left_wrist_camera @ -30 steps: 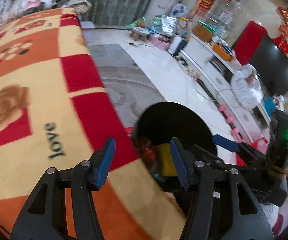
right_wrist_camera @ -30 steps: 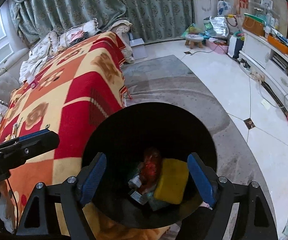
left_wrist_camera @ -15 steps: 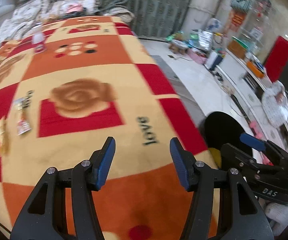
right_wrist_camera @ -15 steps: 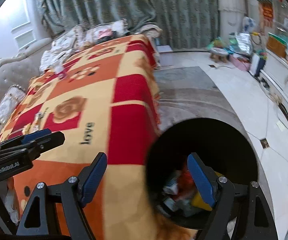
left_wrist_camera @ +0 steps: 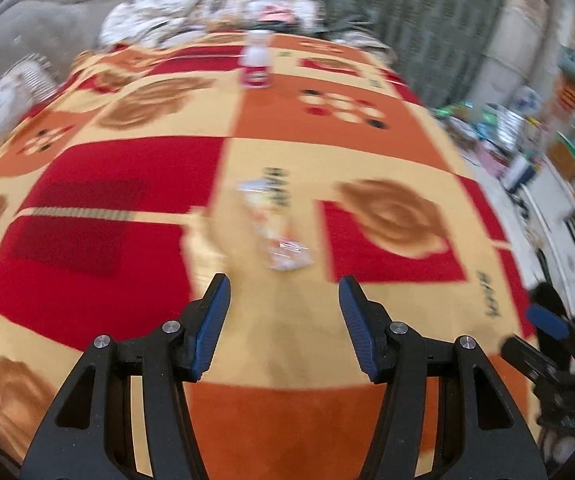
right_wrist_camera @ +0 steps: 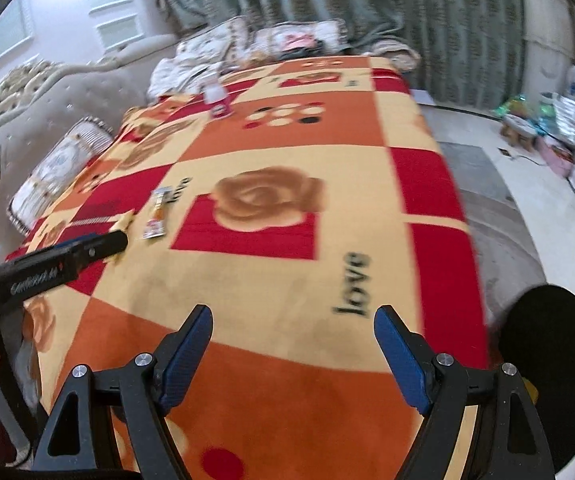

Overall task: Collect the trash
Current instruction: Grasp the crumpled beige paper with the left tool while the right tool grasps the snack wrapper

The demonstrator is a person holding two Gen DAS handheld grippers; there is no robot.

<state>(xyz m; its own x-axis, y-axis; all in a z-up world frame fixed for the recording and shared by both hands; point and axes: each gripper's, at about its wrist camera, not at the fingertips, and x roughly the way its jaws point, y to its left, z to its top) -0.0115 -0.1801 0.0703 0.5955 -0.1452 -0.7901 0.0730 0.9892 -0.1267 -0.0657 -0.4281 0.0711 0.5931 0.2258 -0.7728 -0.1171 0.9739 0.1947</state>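
Observation:
A crumpled clear snack wrapper (left_wrist_camera: 277, 236) lies on the patterned blanket (left_wrist_camera: 367, 128), just ahead of my left gripper (left_wrist_camera: 283, 284), which stands open and holds nothing. From the right wrist view the same wrapper (right_wrist_camera: 157, 214) lies flat beside a small yellowish scrap (right_wrist_camera: 125, 220), with my left gripper (right_wrist_camera: 103, 242) close by them. A small white and pink bottle (left_wrist_camera: 255, 64) (right_wrist_camera: 217, 98) stands upright at the far end of the blanket. My right gripper (right_wrist_camera: 293, 316) is open over the blanket's near orange band, nothing between its fingers. The black trash bin (right_wrist_camera: 555, 360) sits on the floor to its right.
The blanket (right_wrist_camera: 287, 148) covers a sofa or bed, with cushions (right_wrist_camera: 59, 168) at the left and pillows at the far end. Grey curtains hang behind. A grey rug (right_wrist_camera: 487, 200) and white floor lie to the right, with clutter and a low cabinet (left_wrist_camera: 567, 184) beyond.
Both grippers have swung left, away from the black bin and over the blanket. The bin has slid to the right edge of both views, and the wrapper and bottle have come into sight.

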